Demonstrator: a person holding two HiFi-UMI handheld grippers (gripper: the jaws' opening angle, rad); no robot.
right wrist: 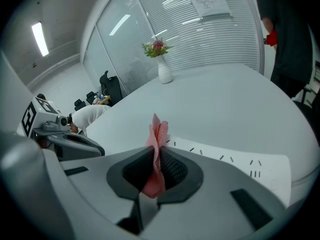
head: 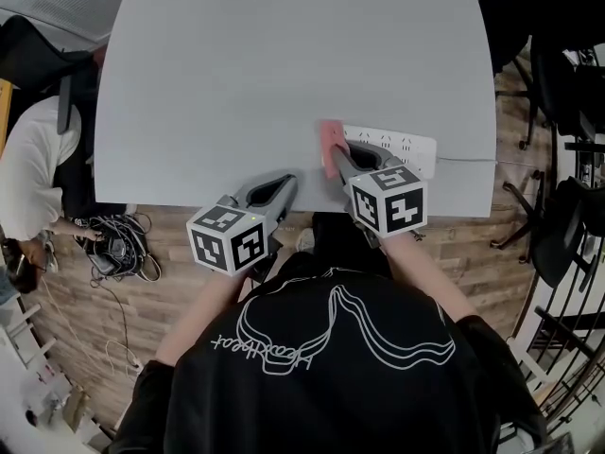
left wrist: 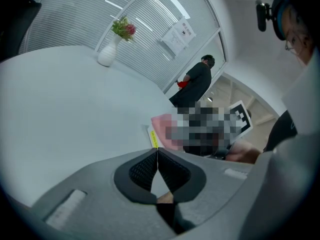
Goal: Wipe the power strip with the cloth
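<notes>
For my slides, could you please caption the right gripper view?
The right gripper pinches a pink cloth at one end of the power strip.

**Head view.** Light is bright, even and diffuse, and comes from above. The table (head: 284, 83) reads as flat pale grey, with no glare and no hard shadows. The floor (head: 85, 320) at the frame edges is darker. Straight lines bow toward the borders.

**Gripper views.** Fisheye distortion is strong, and the corners fall to black. A ceiling lamp (right wrist: 40, 38) and the light streaks on the glass wall (right wrist: 115, 44) are blown out to white. The bodies of the left claw (left wrist: 157, 151) and the right claw (right wrist: 156, 151), nearest the lens, are soft. The tip of the cloth (right wrist: 159, 131) is sharper. The left gripper view is slightly hazier overall.
</notes>
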